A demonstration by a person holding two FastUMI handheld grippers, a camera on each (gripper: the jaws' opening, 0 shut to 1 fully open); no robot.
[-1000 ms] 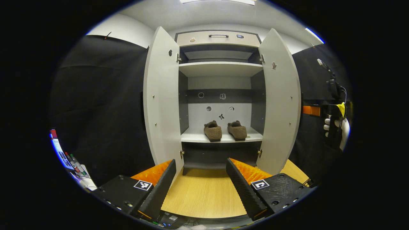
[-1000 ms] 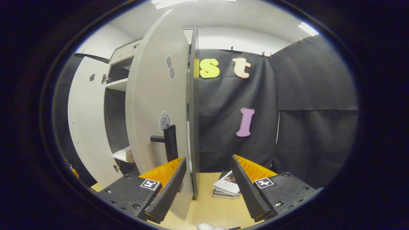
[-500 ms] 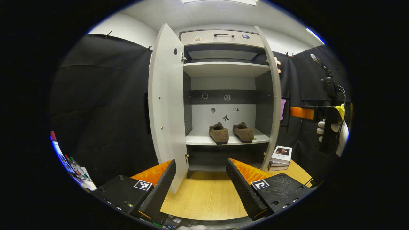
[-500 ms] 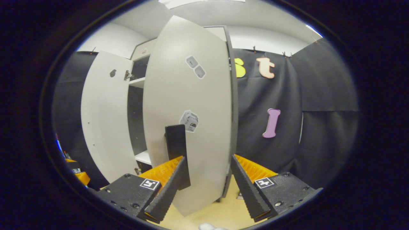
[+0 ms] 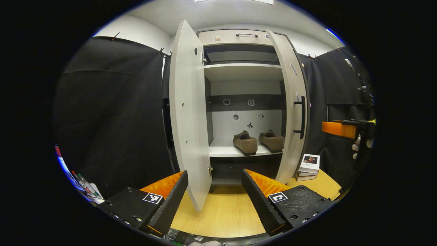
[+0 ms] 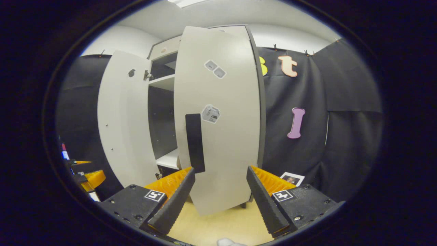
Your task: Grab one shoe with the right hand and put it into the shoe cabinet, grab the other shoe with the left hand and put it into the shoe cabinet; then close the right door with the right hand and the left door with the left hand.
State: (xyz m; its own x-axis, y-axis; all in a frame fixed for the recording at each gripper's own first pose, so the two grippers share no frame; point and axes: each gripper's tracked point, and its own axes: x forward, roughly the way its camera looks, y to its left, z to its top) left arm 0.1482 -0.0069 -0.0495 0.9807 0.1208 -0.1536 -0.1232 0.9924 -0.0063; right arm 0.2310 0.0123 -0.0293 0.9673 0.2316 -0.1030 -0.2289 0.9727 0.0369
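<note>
Left gripper view takes in the tall pale-grey shoe cabinet (image 5: 244, 37) standing on the light wooden floor (image 5: 222, 212). Its left door (image 5: 187, 112) stands wide open, not yet closed. Its right door (image 5: 292, 112), with a black bar handle (image 5: 302, 117), is part-way shut, judging by its angle. Both brown fuzzy shoes (image 5: 258, 141) already sit side by side on the white lower shelf (image 5: 225, 150). The left gripper (image 5: 215, 194) is spread and empty; in the right gripper view the right gripper (image 6: 220, 191) is likewise spread, just beside the right door, touching nothing.
</note>
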